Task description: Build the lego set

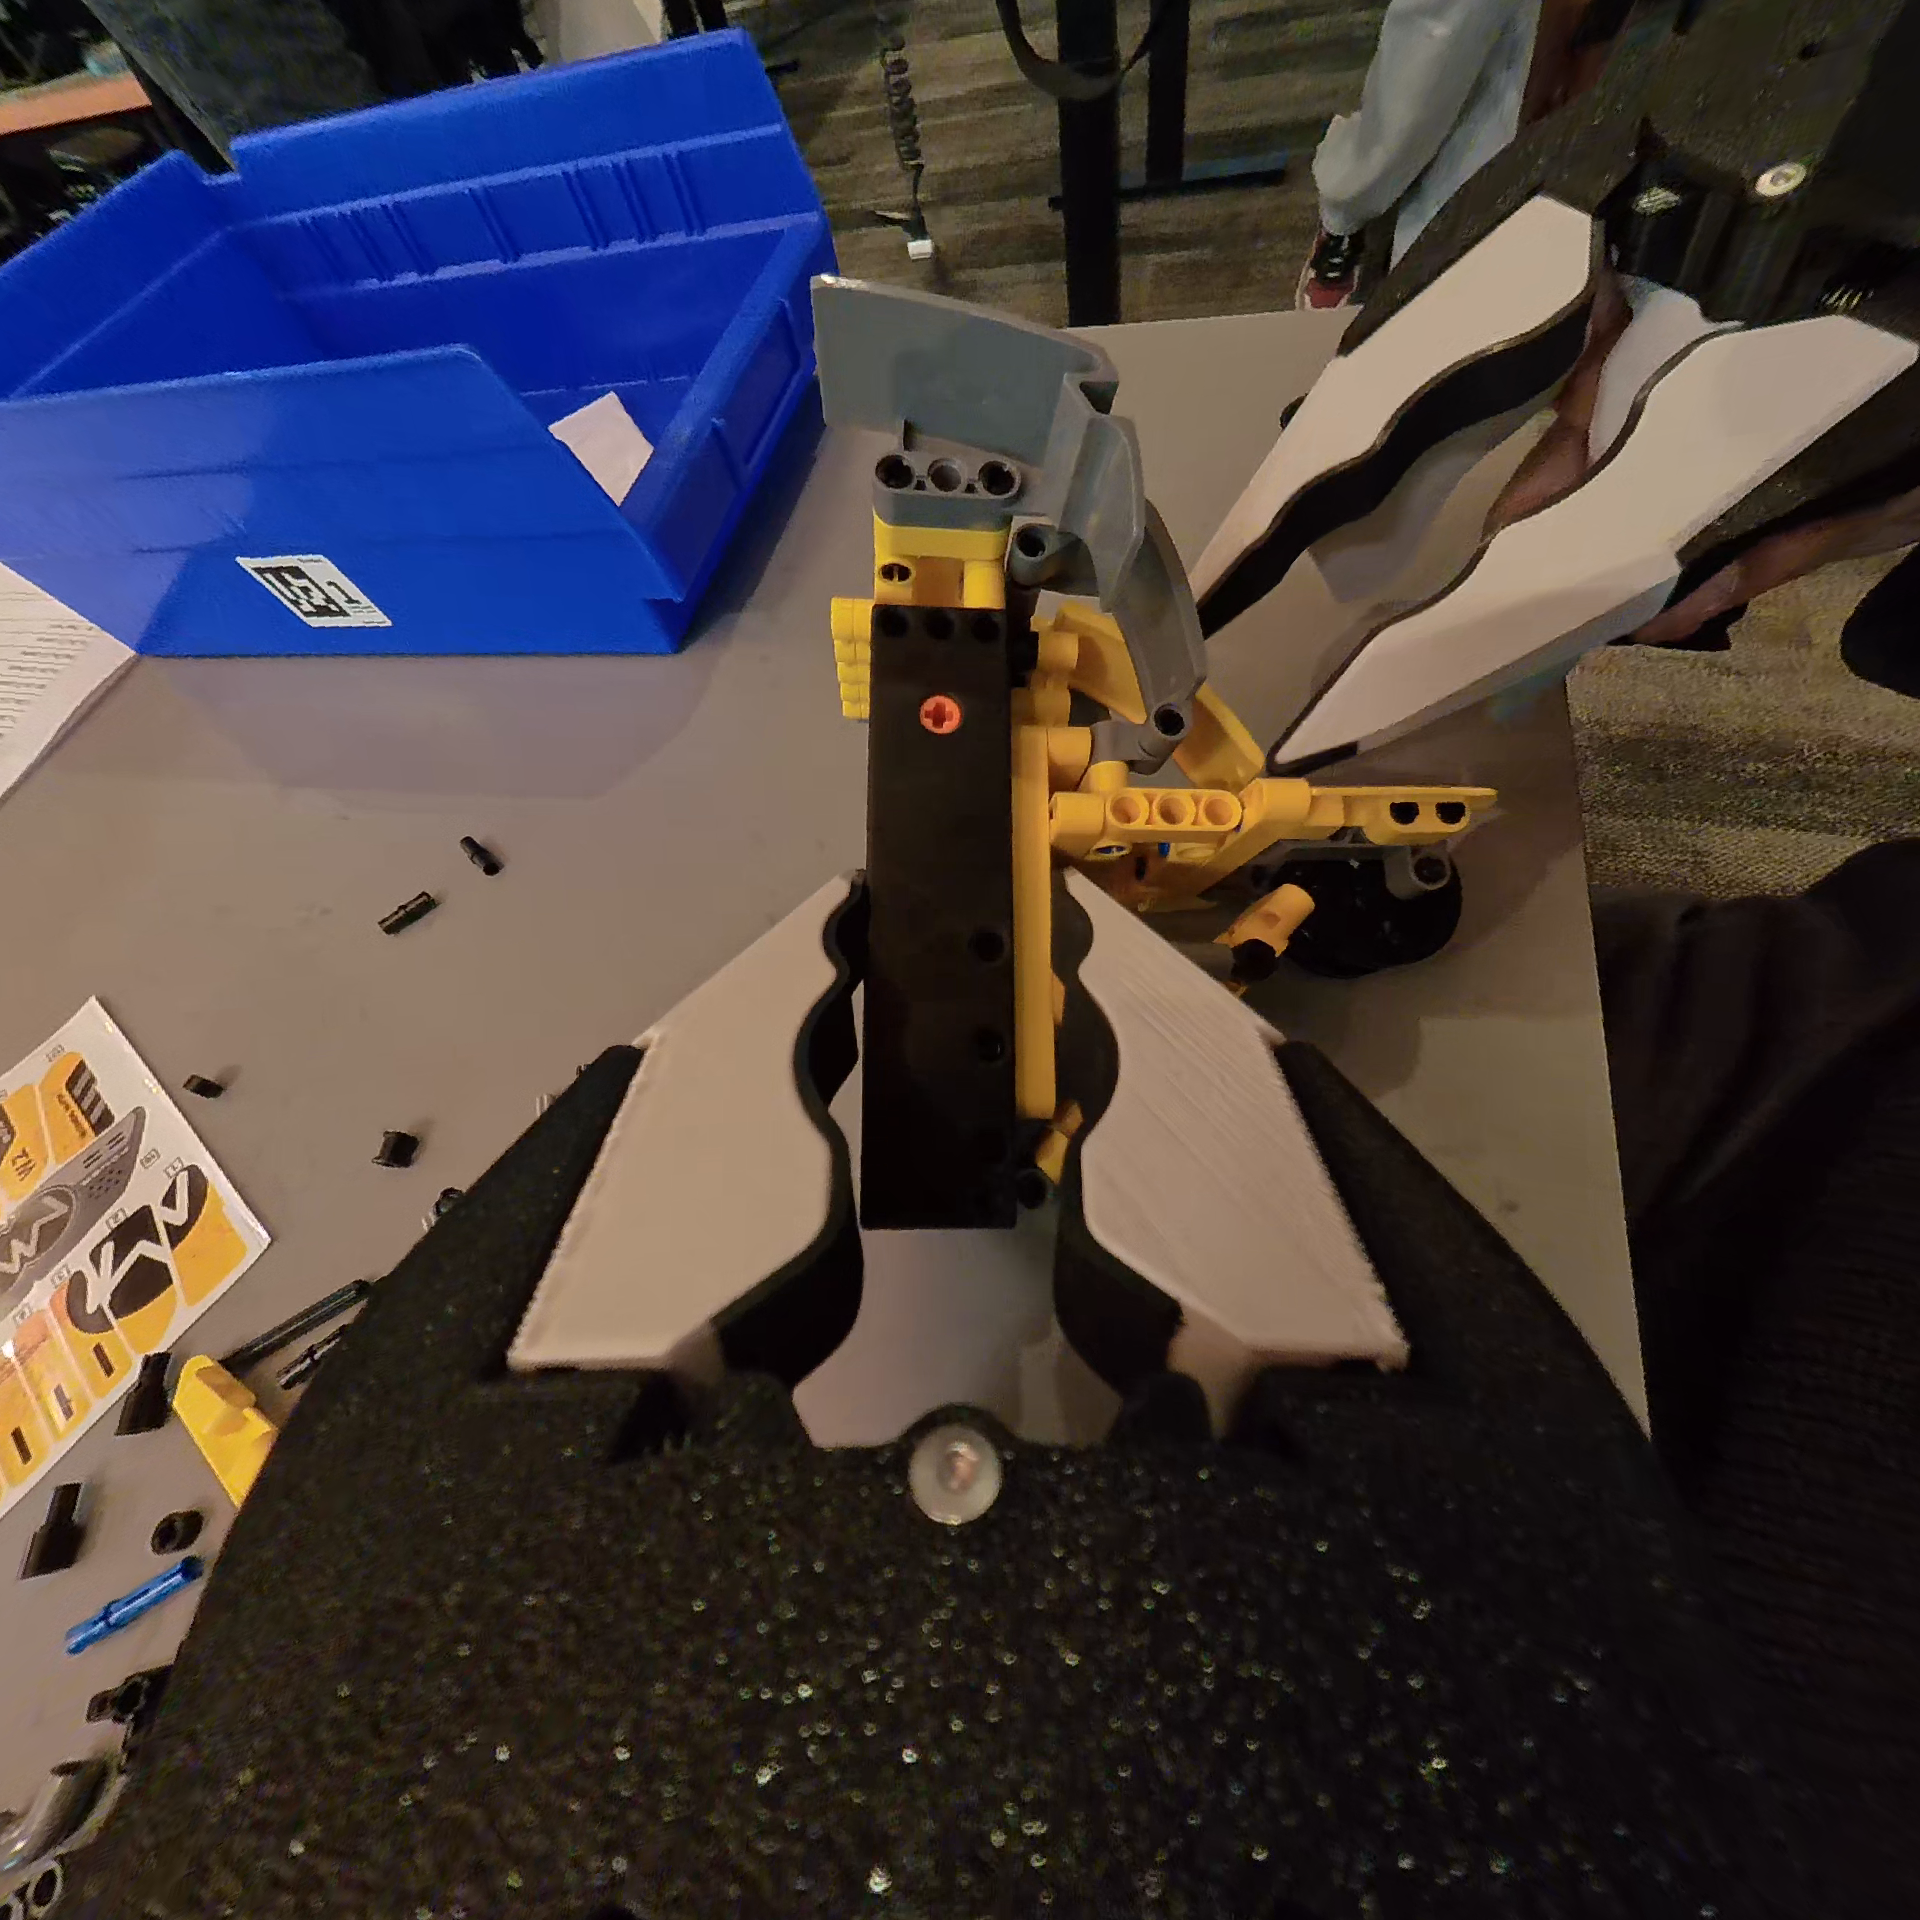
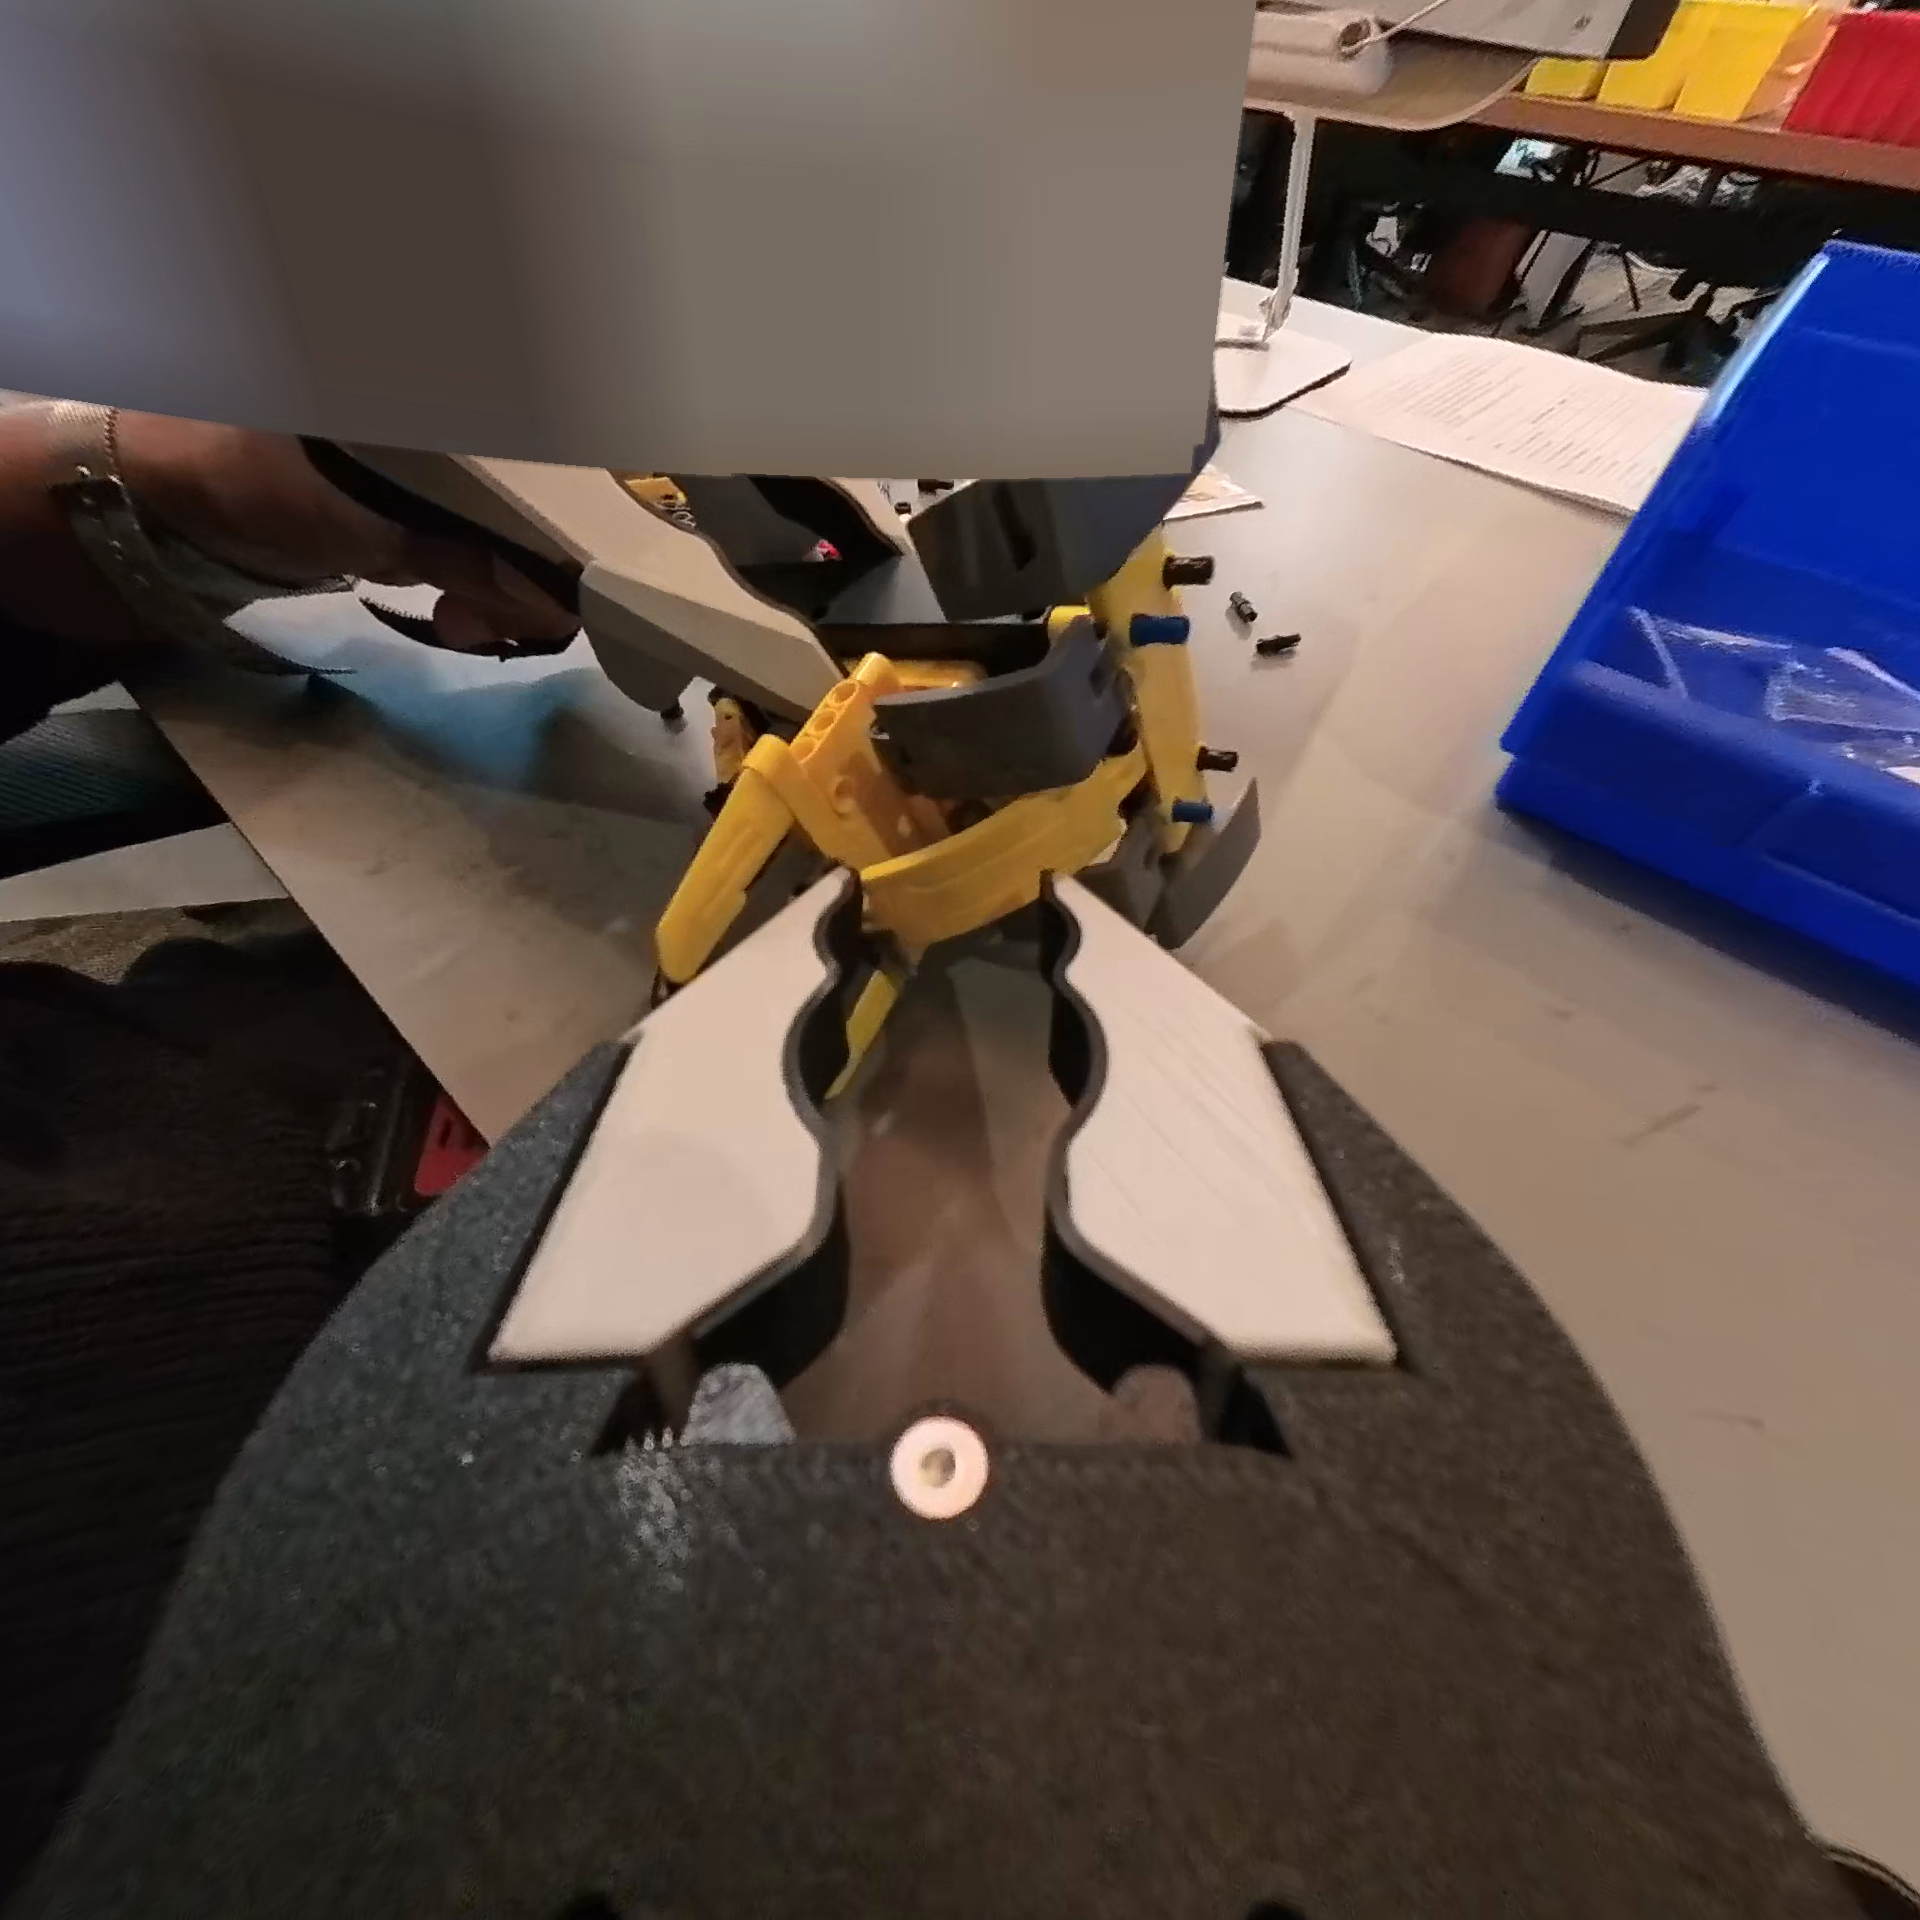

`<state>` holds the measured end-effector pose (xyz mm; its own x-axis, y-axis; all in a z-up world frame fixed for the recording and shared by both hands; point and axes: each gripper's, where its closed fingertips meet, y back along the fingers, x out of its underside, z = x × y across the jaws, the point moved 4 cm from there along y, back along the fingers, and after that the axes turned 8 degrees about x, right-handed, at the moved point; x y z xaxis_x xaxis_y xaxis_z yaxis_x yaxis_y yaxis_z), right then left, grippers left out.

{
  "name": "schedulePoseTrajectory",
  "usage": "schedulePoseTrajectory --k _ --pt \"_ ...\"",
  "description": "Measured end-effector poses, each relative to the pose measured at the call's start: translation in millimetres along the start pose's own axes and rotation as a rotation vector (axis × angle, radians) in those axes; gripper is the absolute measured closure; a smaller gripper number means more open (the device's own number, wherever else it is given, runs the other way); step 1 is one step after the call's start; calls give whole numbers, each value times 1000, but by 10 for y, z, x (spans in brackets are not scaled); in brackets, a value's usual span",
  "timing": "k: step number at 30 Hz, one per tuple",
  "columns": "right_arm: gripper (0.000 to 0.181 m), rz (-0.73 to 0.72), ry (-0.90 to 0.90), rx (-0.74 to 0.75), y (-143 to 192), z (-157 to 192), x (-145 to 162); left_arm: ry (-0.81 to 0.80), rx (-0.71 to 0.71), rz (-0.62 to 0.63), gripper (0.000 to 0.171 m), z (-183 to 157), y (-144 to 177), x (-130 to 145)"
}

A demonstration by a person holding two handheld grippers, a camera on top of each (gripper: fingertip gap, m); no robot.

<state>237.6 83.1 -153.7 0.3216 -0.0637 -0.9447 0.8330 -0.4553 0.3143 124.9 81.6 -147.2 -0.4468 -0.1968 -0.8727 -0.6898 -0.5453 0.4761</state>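
Note:
A yellow, black and grey brick-built model point(image 1: 1174, 810) stands tilted on the grey table point(image 1: 623, 779). My left gripper point(image 1: 961, 883) is shut on the model's black beam point(image 1: 940, 790), which runs up between its fingers to a grey curved panel point(image 1: 966, 384). My right gripper point(image 1: 1242, 686) reaches in from the upper right. In the right wrist view its fingertips point(image 2: 951, 883) clamp a yellow curved panel point(image 2: 987, 852) of the same model. A finger point(image 2: 686, 613) of the left gripper shows behind the model. A black wheel point(image 1: 1361, 914) sits under the model.
A blue bin point(image 1: 416, 416) stands at the back left and also shows in the right wrist view point(image 2: 1766, 623). A sticker sheet point(image 1: 94, 1226), loose black pins point(image 1: 405, 912), a blue pin point(image 1: 135, 1605) and a yellow piece point(image 1: 223, 1423) lie at left. The table edge point(image 1: 1600, 1039) is close on the right. The grippers' ends are close to 6 centimeters from one another. From my left tips it is roughly 20 centimeters to the yellow piece point(image 1: 223, 1423); from my right, 25 centimeters.

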Motion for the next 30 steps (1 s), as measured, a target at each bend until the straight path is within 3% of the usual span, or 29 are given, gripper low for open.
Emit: schedulePoseTrajectory --k 21,25,30 --pt "148 -28 31 17 43 -3 -64 0 0 0 138 -2 2 0" --pt "149 -86 94 -24 99 81 -146 1 0 -1 138 -2 3 0" --pt "150 -60 161 2 77 89 -94 0 -1 -1 138 -3 4 0"
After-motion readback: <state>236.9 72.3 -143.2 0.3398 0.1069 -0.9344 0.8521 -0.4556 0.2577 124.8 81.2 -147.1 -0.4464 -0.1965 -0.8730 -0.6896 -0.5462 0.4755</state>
